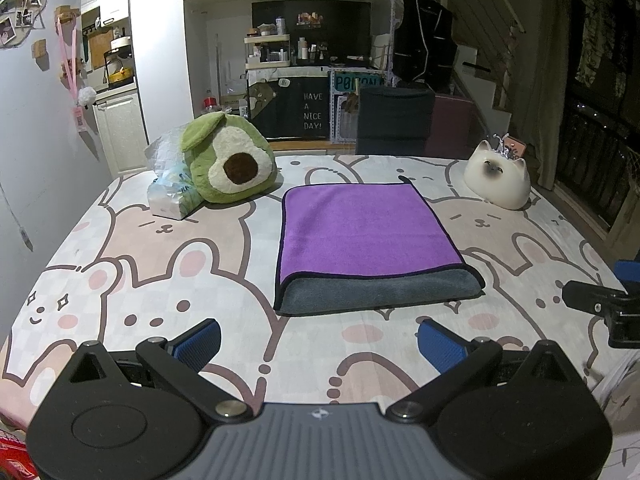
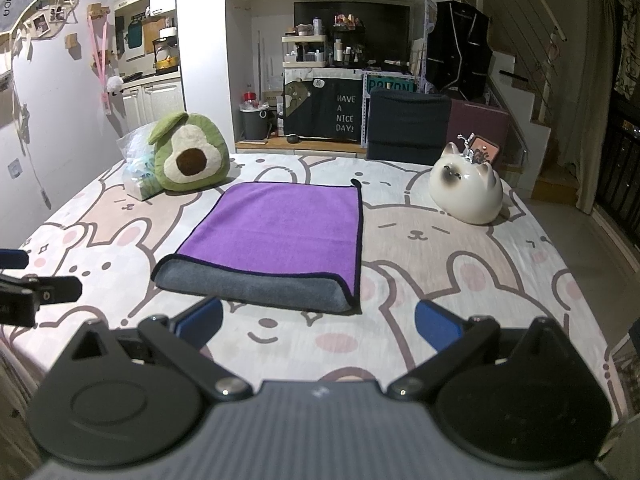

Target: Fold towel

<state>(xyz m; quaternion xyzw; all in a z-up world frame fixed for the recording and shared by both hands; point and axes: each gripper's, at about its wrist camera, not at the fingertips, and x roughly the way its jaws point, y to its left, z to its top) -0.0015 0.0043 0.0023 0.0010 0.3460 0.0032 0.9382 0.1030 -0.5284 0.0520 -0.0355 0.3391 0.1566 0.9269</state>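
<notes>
Behind the folded towel (image 1: 368,236), avocado plush (image 1: 228,164) and cat figure (image 1: 498,178) (both grippers' jaws spread, empty)

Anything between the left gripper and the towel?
Nothing: only bare bunny-print sheet separates the open left gripper from the towel, seen in the left wrist view.

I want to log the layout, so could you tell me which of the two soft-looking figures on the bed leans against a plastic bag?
The green avocado plush at the far left, resting against the plastic bag. The white cat figure sits alone at the far right.
</notes>
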